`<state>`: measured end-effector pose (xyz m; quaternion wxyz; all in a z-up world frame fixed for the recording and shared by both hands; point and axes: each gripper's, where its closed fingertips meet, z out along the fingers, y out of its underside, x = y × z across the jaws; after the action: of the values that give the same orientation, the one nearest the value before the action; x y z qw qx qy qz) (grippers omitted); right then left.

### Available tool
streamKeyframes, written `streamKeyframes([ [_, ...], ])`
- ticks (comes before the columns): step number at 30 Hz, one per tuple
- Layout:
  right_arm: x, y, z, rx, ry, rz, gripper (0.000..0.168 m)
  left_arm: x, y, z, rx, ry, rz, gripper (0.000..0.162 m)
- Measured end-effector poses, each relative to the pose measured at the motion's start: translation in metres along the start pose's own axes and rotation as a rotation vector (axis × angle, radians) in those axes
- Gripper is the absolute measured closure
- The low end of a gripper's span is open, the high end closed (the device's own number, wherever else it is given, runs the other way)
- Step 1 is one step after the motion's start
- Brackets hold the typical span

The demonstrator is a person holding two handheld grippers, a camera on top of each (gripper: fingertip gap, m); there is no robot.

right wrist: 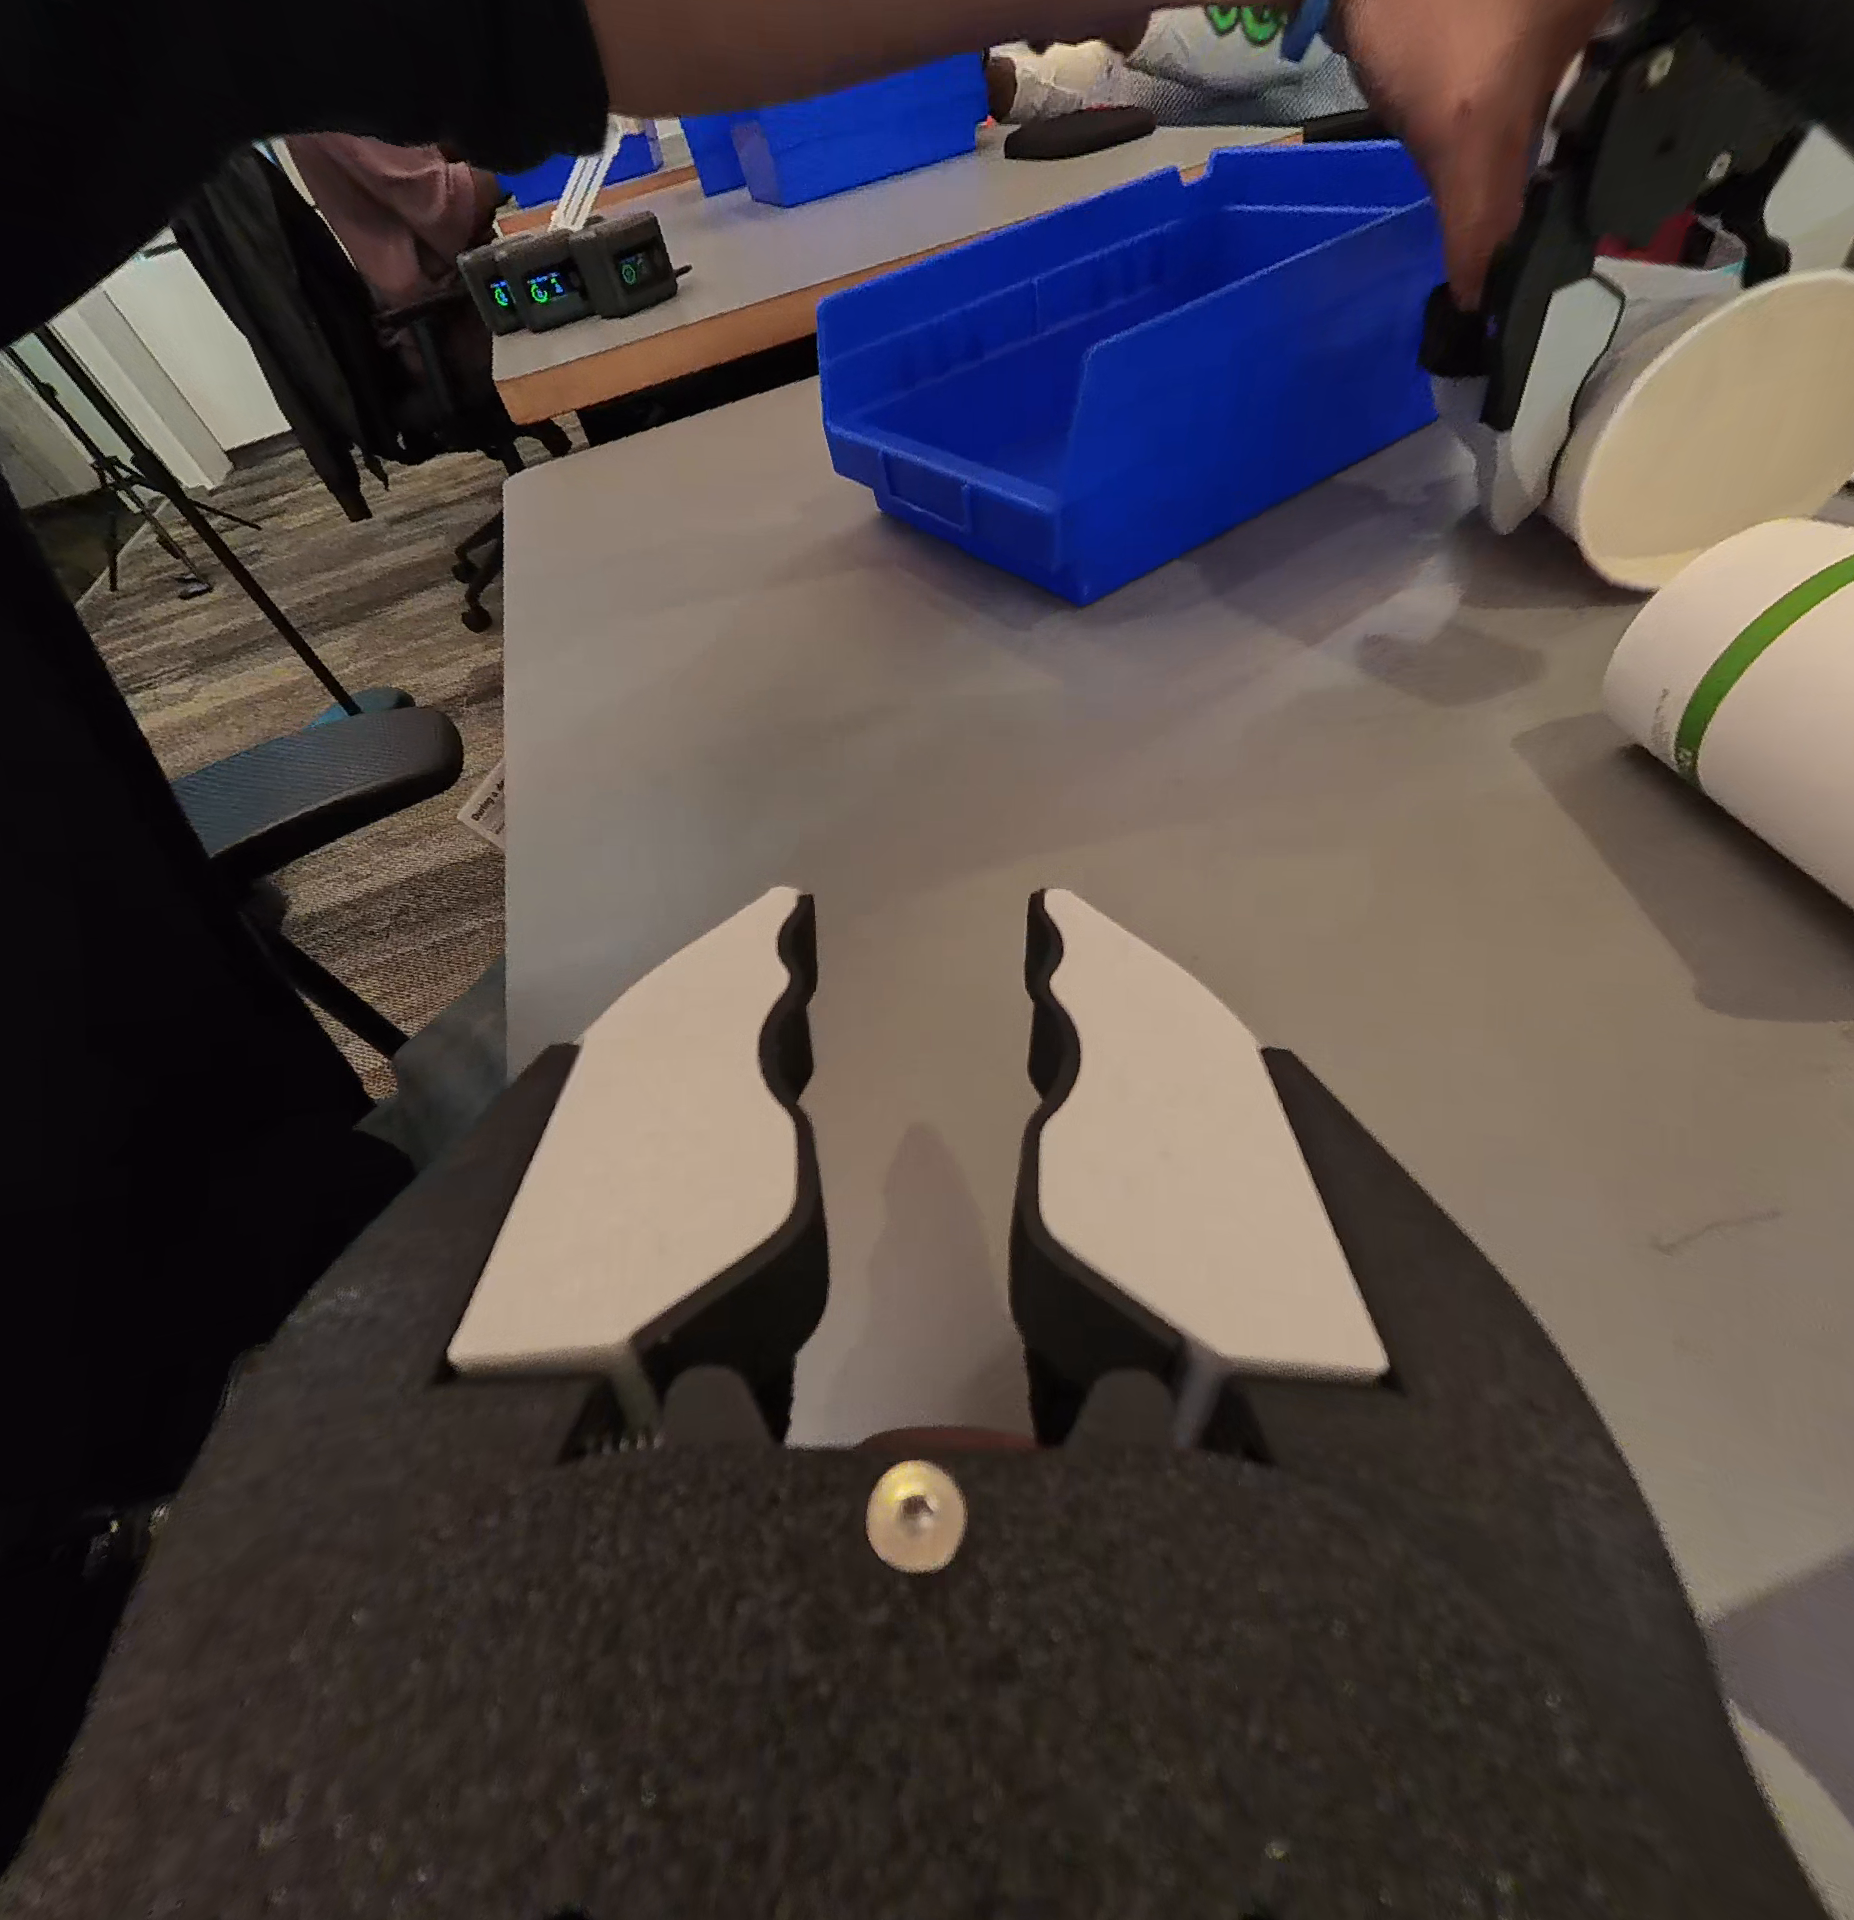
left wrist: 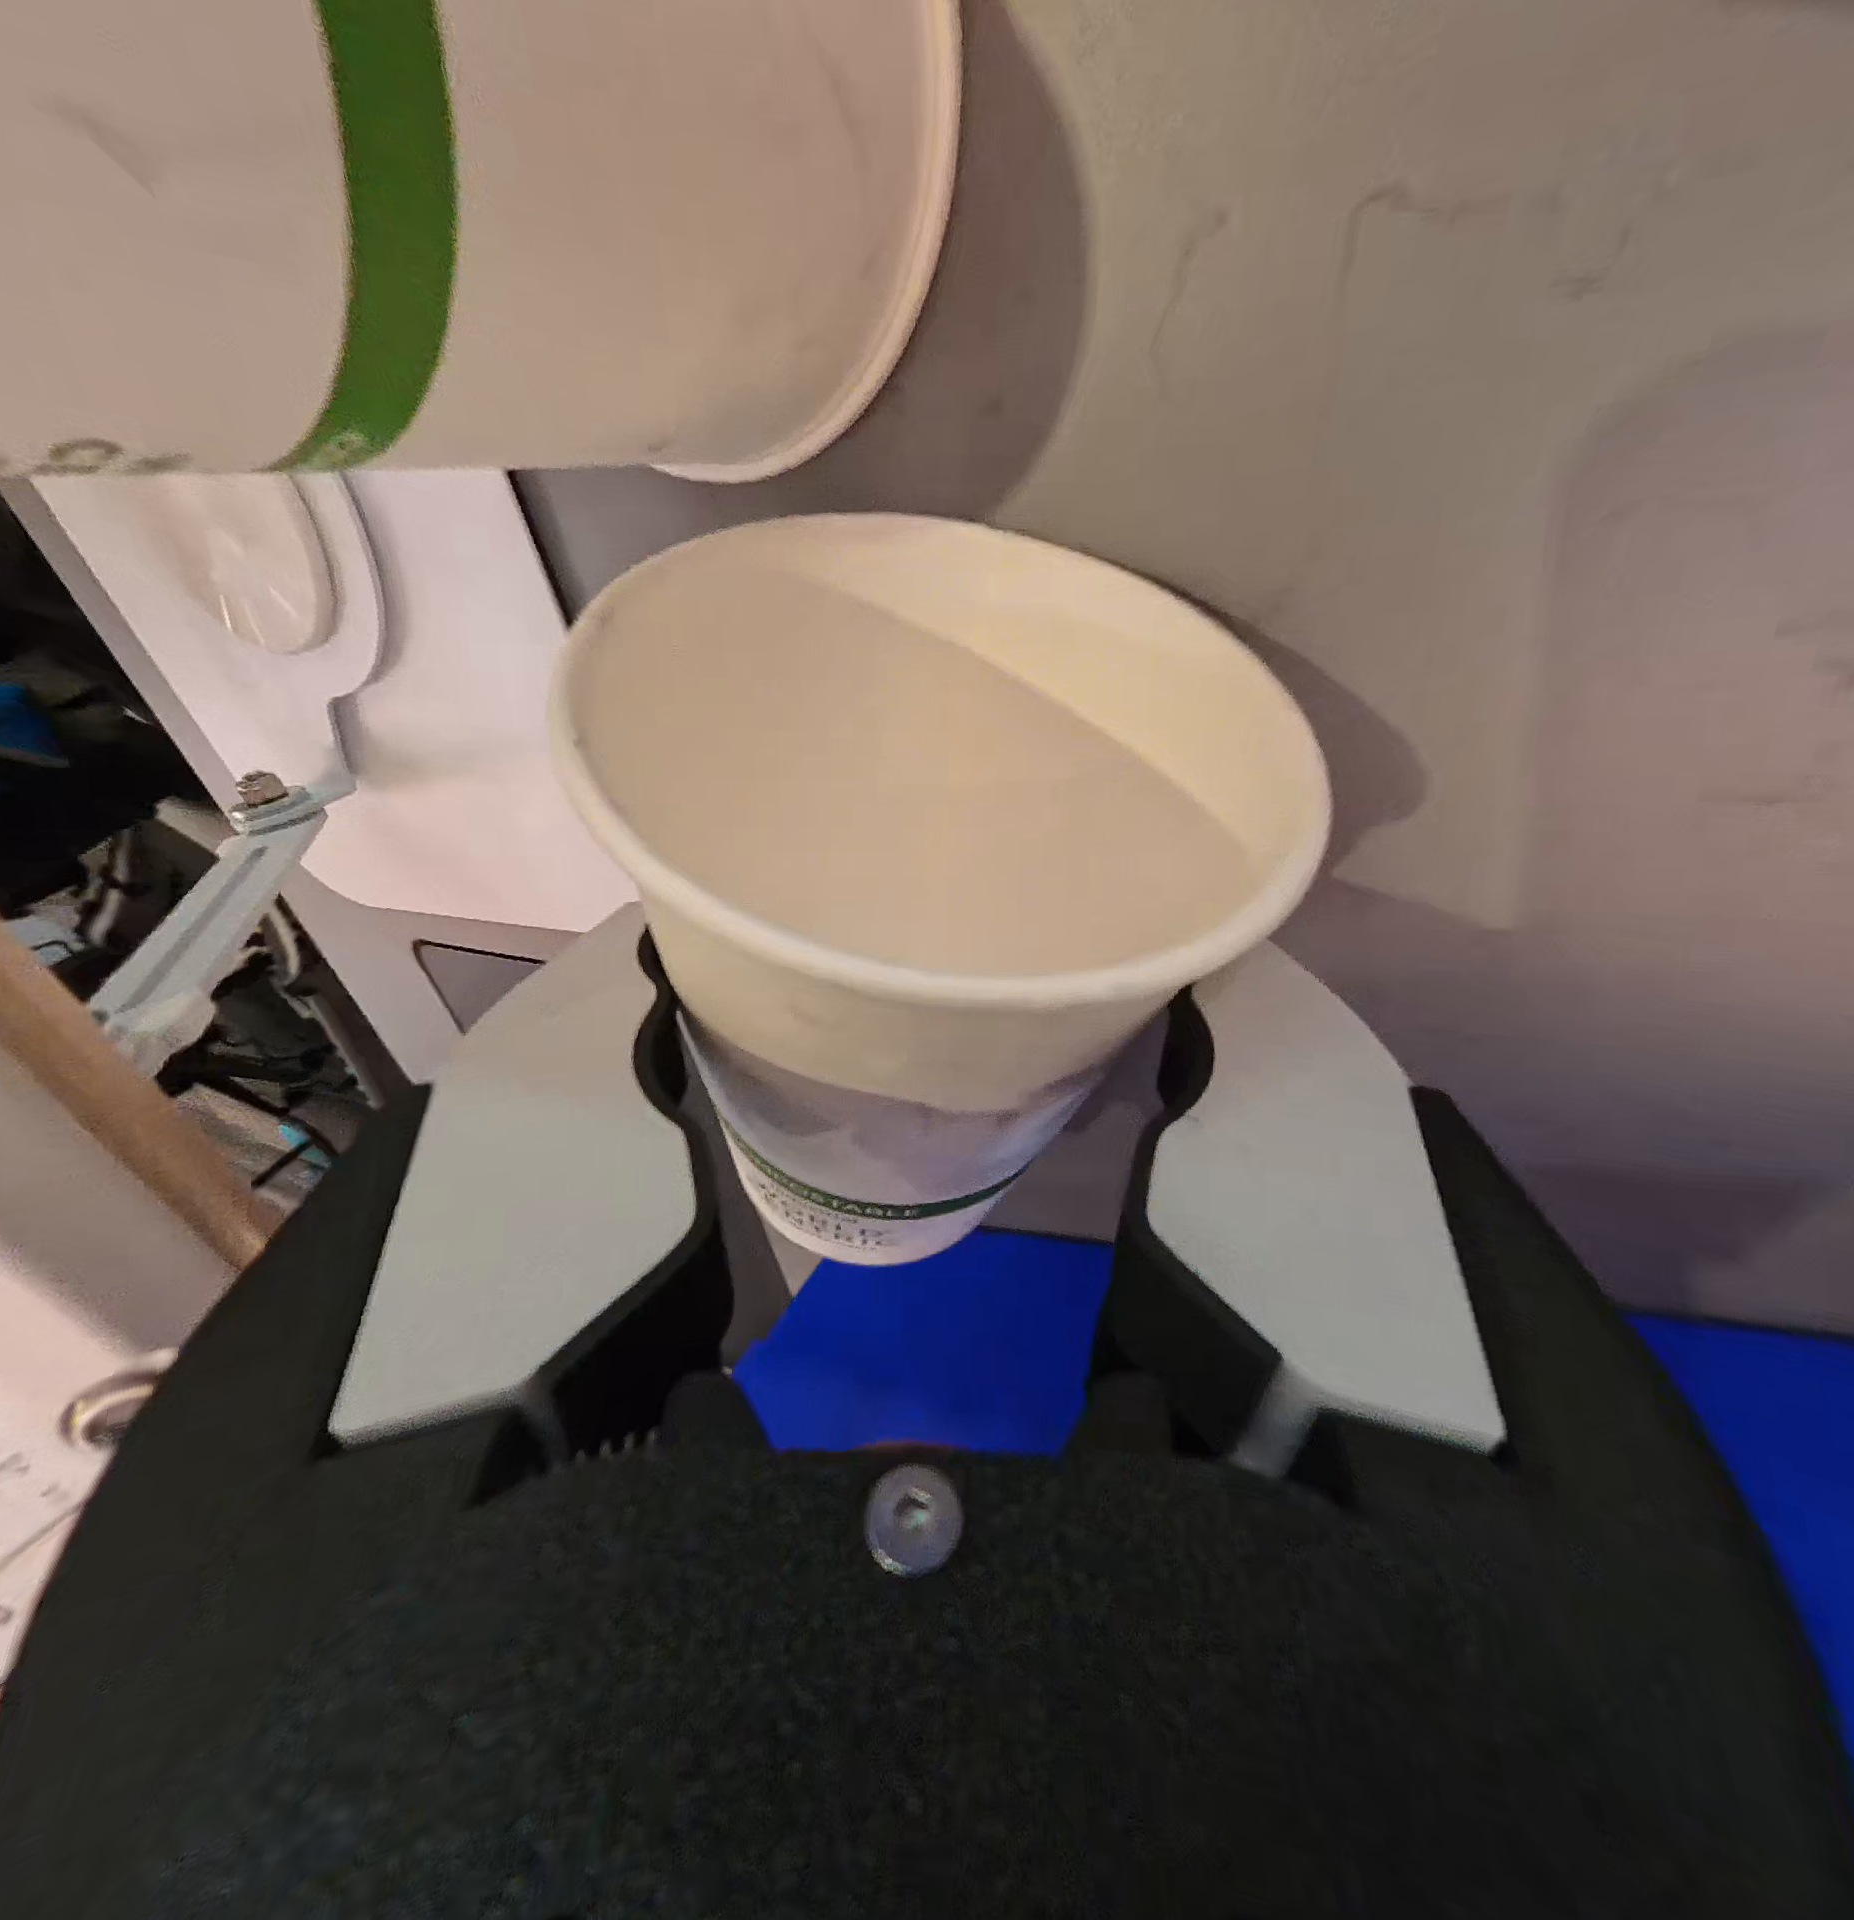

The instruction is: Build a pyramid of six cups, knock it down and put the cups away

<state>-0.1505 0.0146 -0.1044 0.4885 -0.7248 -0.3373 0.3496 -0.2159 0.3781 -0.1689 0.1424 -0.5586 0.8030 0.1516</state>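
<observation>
- Left wrist view: left gripper (left wrist: 918, 1049) clamps a white cup (left wrist: 933, 831) by its lower wall, jaws closed on it, mouth toward the camera. A second cup (left wrist: 466, 229), green-banded, lies on its side at upper left on the grey table (left wrist: 1474, 312). Blue of the bin (left wrist: 902, 1340) shows below the held cup.
- Right wrist view: right gripper (right wrist: 921, 914) hangs over bare table (right wrist: 902, 727), jaws parted, holding nothing. The bin (right wrist: 1110, 416) stands ahead, seemingly empty in the part seen. At far right the left gripper (right wrist: 1525, 343), in a hand (right wrist: 1442, 135), holds its cup (right wrist: 1712, 436); the banded cup (right wrist: 1785, 707) lies just beside it, toppled.
- Step in hand (judged): putting away; cups lying toppled suggest the pyramid is already down.
- Next move (judged): carry the held cup over the bin, then part the jaws; the right gripper is free to take the banded cup by its wall. Other cups are out of view.
</observation>
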Motion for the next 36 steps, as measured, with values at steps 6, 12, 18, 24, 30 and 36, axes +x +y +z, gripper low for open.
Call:
streamKeyframes([
  [6, 0.006, -0.003, -0.005, 0.016, 0.023, 0.015, 0.131, 0.004, -0.006, -0.056, 0.163, -0.018, -0.187, 0.073],
  [12, 0.019, -0.005, -0.011, 0.044, 0.043, 0.053, 0.13, 0.032, -0.032, -0.15, 0.601, 0.074, -0.535, 0.073],
  [18, 0.032, -0.033, -0.022, 0.151, 0.052, 0.046, 0.123, 0.089, -0.075, -0.236, 1.129, 0.325, -0.699, 0.073],
  [24, 0.031, -0.1, -0.03, 0.273, -0.026, 0.046, 0.097, 0.146, -0.111, -0.264, 1.273, 0.497, -0.648, 0.073],
  [30, 0.021, -0.138, -0.014, 0.27, -0.103, -0.012, 0.073, 0.182, -0.144, -0.267, 1.249, 0.582, -0.55, 0.073],
  [36, 0.021, -0.137, -0.002, 0.259, -0.191, 0.066, 0.074, 0.195, -0.167, -0.259, 1.176, 0.587, -0.491, 0.073],
])
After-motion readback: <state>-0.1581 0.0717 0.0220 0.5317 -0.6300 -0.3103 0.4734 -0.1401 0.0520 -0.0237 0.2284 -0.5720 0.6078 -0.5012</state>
